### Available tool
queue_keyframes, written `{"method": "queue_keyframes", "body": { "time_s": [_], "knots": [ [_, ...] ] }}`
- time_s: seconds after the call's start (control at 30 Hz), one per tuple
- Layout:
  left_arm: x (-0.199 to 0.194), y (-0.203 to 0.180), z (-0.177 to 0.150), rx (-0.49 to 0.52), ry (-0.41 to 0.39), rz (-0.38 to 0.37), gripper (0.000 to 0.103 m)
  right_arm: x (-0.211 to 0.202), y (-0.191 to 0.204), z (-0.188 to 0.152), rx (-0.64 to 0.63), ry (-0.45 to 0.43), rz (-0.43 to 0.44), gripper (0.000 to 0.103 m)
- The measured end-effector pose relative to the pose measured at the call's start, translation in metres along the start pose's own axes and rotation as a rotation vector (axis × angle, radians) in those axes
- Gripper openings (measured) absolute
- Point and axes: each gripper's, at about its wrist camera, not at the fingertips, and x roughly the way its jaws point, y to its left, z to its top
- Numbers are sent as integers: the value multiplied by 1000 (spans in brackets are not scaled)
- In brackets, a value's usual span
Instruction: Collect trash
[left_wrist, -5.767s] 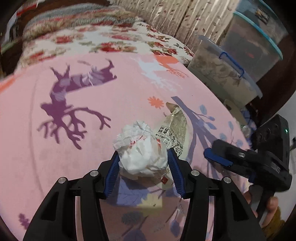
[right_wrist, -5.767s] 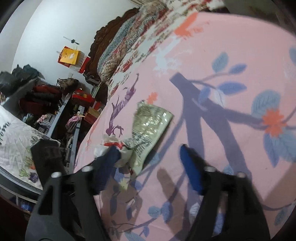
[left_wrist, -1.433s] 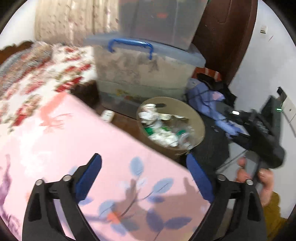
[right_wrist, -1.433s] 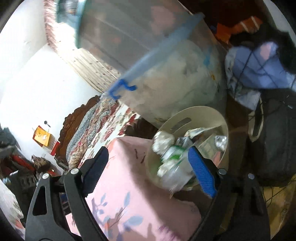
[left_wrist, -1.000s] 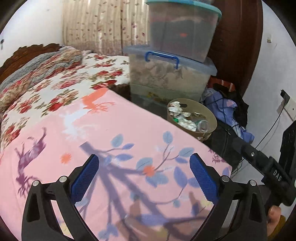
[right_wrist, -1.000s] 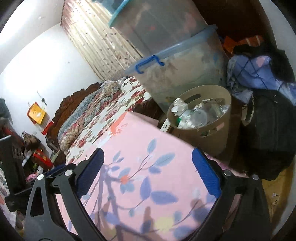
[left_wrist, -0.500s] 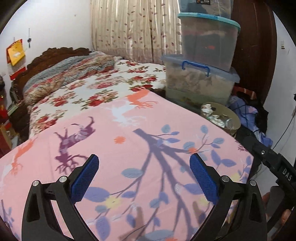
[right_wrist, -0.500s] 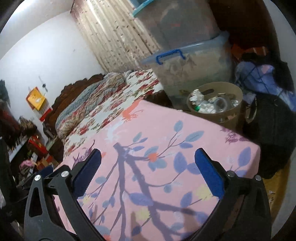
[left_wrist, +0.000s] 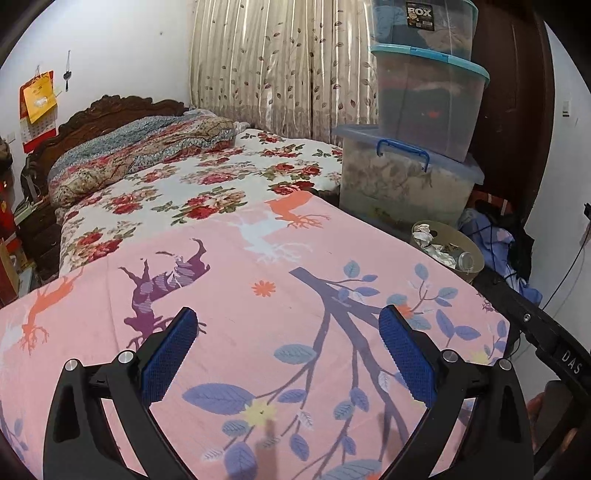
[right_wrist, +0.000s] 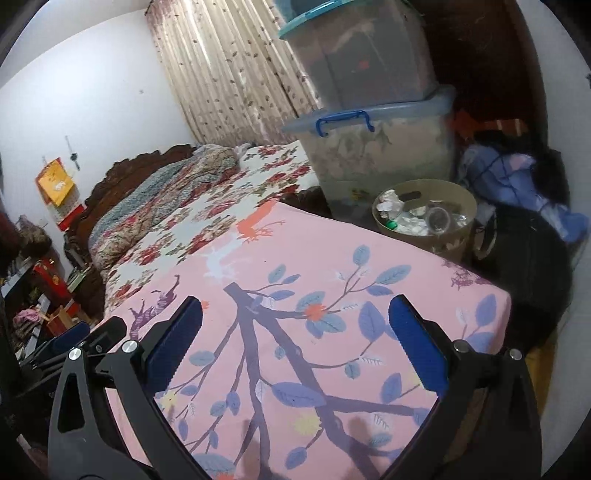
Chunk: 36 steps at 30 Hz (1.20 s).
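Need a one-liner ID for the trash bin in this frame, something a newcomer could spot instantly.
Start at the stack of clear storage boxes beside the bed, against the curtain. On the floor right in front of the bottom box, off the corner of the pink bedspread, stands the trash bin. It is the only round, open-topped beige tub there, holding crumpled white paper, unlike the lidded boxes and the clothes pile next to it.
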Motion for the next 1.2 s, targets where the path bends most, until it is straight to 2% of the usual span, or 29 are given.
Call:
{"method": "queue_keyframes", "body": {
  "time_s": [0.2,0.4,0.5,0.8,0.93,1.07,1.2],
  "knots": [
    [8,0,1,51,2,-12,95,-12,1,-7,53,-15,-76,100],
    [8,-9,-2,71,-23,22,95,-26,-5,-8,51,-47,-107,100],
    [4,-12,-2,70,-31,52,95,-27,-8,-4,49,-56,-87,100],
    [-21,-32,9,27,-75,69,95,-35,-21,-1,13,-92,-20,100],
    [-31,-50,13,43,-91,127,95,-41,-34,2,25,-117,11,100],
    [-32,-66,17,66,-62,131,95,-40,-48,5,59,-122,43,100],
    [-31,-75,17,86,-53,186,95,-36,-58,6,79,-113,60,100]
  ]
}}
